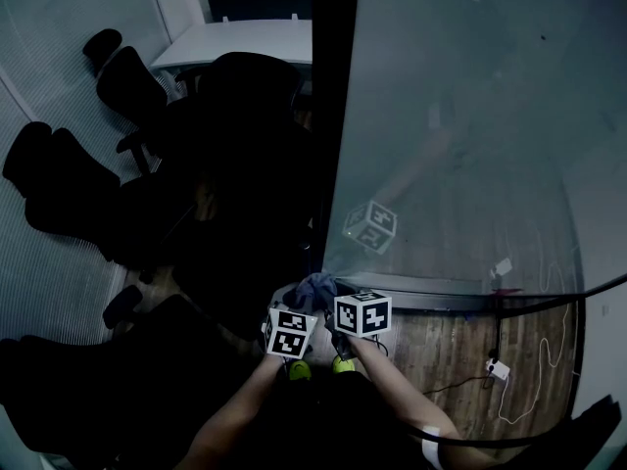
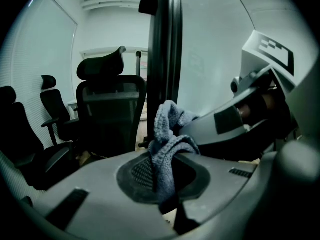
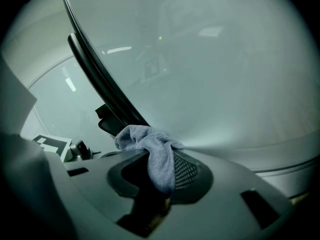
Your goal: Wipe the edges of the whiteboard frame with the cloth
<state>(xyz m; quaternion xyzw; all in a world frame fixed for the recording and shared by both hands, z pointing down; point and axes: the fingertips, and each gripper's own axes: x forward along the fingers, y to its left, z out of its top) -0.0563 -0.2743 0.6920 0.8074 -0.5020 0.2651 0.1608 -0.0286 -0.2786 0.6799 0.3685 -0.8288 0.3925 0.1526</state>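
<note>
The grey-blue cloth is bunched at the lower left corner of the whiteboard, against its black upright frame edge. My left gripper and right gripper meet there, marker cubes side by side, both shut on the cloth. In the left gripper view the cloth rises out of the jaws in front of the black frame post, with the right gripper close at the right. In the right gripper view the cloth hangs from the jaws beside the dark frame edge.
Several black office chairs crowd the left, one tall-backed chair right behind the frame. A white table stands at the back. Below the board, cables and a plug lie on the wooden floor.
</note>
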